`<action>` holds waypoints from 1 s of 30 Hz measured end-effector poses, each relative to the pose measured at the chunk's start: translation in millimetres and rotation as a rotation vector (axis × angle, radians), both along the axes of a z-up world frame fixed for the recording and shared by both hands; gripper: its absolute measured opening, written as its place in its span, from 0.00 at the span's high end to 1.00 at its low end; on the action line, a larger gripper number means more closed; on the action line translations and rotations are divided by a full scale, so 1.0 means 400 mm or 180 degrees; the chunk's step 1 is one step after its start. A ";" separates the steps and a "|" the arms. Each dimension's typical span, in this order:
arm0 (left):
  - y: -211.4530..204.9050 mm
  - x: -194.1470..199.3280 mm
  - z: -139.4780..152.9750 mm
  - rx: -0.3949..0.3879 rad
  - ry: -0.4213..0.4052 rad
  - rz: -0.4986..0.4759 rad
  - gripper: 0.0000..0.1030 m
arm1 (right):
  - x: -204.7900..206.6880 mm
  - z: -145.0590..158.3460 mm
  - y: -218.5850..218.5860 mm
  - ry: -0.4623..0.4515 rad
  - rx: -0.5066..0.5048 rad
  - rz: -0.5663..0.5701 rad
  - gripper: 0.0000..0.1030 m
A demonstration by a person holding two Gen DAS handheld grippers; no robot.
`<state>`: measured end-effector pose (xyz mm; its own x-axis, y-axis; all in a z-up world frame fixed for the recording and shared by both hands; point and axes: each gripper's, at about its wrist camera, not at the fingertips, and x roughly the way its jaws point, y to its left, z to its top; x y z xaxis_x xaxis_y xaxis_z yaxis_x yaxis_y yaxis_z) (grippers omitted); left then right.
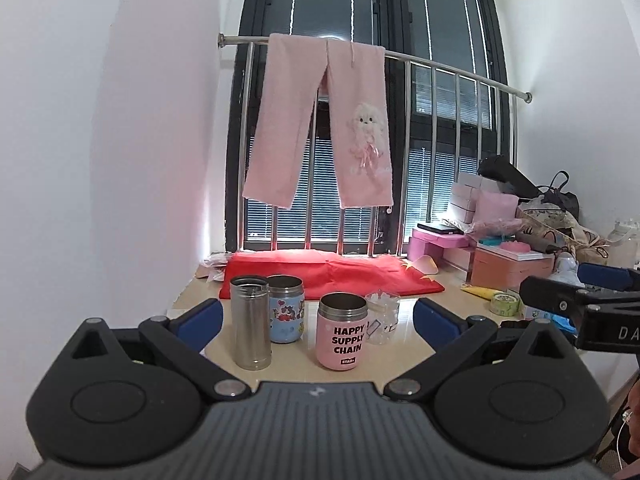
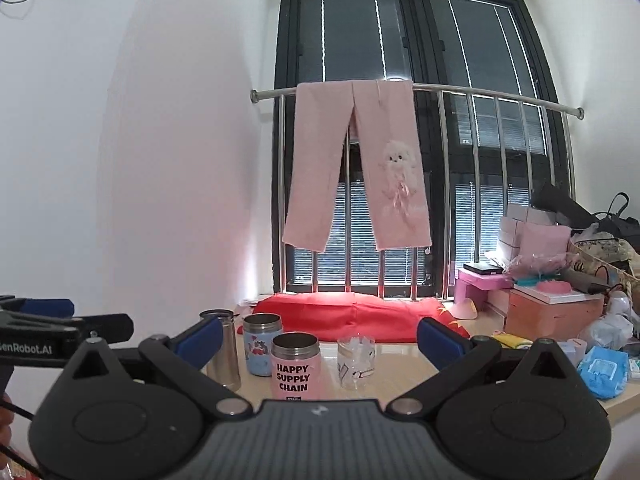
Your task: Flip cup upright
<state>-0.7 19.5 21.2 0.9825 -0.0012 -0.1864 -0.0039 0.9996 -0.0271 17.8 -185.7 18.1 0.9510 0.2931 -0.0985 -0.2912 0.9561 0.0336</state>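
Note:
Four cups stand upright with mouths up on the beige table (image 1: 440, 344): a tall steel flask (image 1: 251, 322), a blue cartoon cup (image 1: 285, 309), a pink cup (image 1: 342, 331) reading "HAPPY SUPPLY CHAIN", and a clear glass (image 1: 383, 317). They also show in the right wrist view: flask (image 2: 224, 354), blue cup (image 2: 262, 344), pink cup (image 2: 295, 366), glass (image 2: 356, 362). My left gripper (image 1: 318, 316) is open and empty, a short way back from the cups. My right gripper (image 2: 320, 338) is open and empty, also back from them.
A red cloth (image 1: 332, 274) lies behind the cups by the window railing. Pink trousers (image 1: 320, 120) hang on the rail. Boxes, bags and clutter (image 1: 520, 240) fill the table's right side, with a tape roll (image 1: 505, 303) and blue wipes pack (image 2: 604, 370).

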 end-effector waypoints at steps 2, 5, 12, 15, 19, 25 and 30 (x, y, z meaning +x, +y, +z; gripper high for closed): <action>0.002 -0.002 -0.001 0.0000 0.0010 0.0011 0.00 | 0.000 -0.003 0.002 0.0017 -0.0004 0.0012 0.00; 0.003 -0.005 -0.003 0.0001 0.0014 0.0010 0.00 | 0.000 -0.006 0.004 0.0035 -0.0008 0.0018 0.00; 0.004 -0.003 -0.010 -0.0003 0.0055 0.0022 0.00 | 0.007 -0.010 0.010 0.0086 0.0000 0.0002 0.00; 0.003 -0.005 -0.011 -0.0001 0.0063 0.0022 0.00 | 0.006 -0.012 0.011 0.0091 0.0001 0.0002 0.00; 0.002 -0.005 -0.012 0.0007 0.0072 0.0027 0.00 | 0.007 -0.014 0.013 0.0103 0.0009 -0.0003 0.00; 0.002 -0.006 -0.014 0.0008 0.0076 0.0027 0.00 | 0.007 -0.017 0.016 0.0113 0.0017 -0.0010 0.00; 0.000 -0.006 -0.017 0.0014 0.0066 0.0021 0.00 | 0.008 -0.016 0.016 0.0115 0.0019 -0.0010 0.00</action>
